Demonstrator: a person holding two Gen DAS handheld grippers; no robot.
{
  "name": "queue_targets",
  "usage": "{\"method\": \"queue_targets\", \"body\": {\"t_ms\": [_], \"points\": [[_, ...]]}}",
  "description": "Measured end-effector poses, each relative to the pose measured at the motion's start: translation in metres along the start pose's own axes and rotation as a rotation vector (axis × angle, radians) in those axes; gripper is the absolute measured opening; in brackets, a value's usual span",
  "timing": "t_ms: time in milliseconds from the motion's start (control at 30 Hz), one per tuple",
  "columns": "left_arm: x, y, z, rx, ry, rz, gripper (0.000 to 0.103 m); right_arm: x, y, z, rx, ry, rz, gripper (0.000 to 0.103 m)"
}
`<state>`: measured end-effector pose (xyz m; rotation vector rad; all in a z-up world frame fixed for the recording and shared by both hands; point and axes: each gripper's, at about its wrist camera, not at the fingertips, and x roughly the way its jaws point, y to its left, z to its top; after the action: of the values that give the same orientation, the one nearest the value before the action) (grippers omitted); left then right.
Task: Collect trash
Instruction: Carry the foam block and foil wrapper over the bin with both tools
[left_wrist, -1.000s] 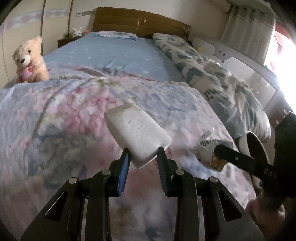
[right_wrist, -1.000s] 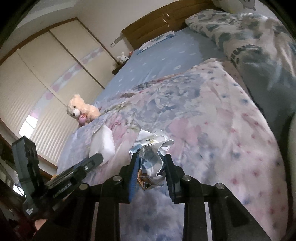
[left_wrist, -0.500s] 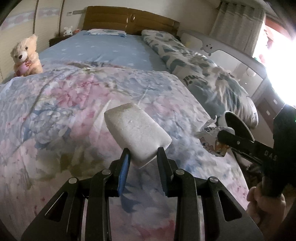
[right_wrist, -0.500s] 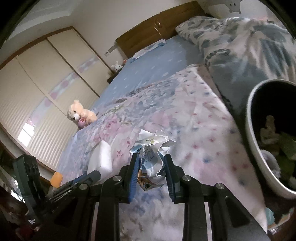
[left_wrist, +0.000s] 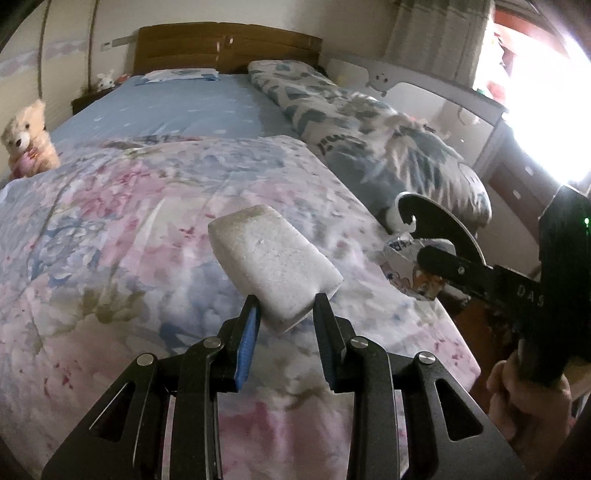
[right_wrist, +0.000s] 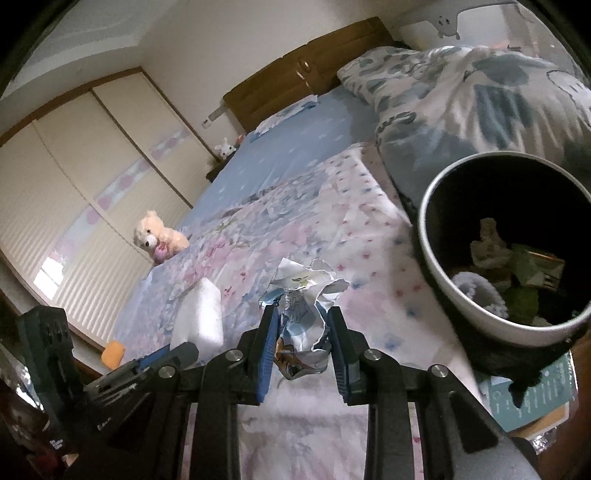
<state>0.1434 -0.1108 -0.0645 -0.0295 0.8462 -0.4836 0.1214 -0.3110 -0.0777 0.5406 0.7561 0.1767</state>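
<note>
My left gripper is shut on a white foam block, which sticks out above the floral bedspread. A crumpled printed wrapper is clamped in my right gripper, also over the bed. To the right of it stands a round bin with a pale rim, a dark lining and trash inside. In the left wrist view the right gripper shows at the right edge with the wrapper, the bin's rim behind it. The foam block also appears in the right wrist view.
A teddy bear sits at the bed's far left side. A patterned grey-blue duvet lies bunched along the right, by a white headboard-like panel. An orange object lies below the bed's left edge. A hand grips the right tool.
Both grippers have travelled to the right over the bed with their loads still clamped. The bin has come fully into the right wrist view; the teddy bear has slid to the left.
</note>
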Motion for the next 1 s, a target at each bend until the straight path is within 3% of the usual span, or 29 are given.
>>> {"method": "queue_targets", "body": {"t_ms": [1000], "points": [[0.009,-0.081,0.001,0.16,0.032,-0.038,0.028,-0.061,-0.053,-0.002,0.082,-0.087,-0.058,0.027]]}}
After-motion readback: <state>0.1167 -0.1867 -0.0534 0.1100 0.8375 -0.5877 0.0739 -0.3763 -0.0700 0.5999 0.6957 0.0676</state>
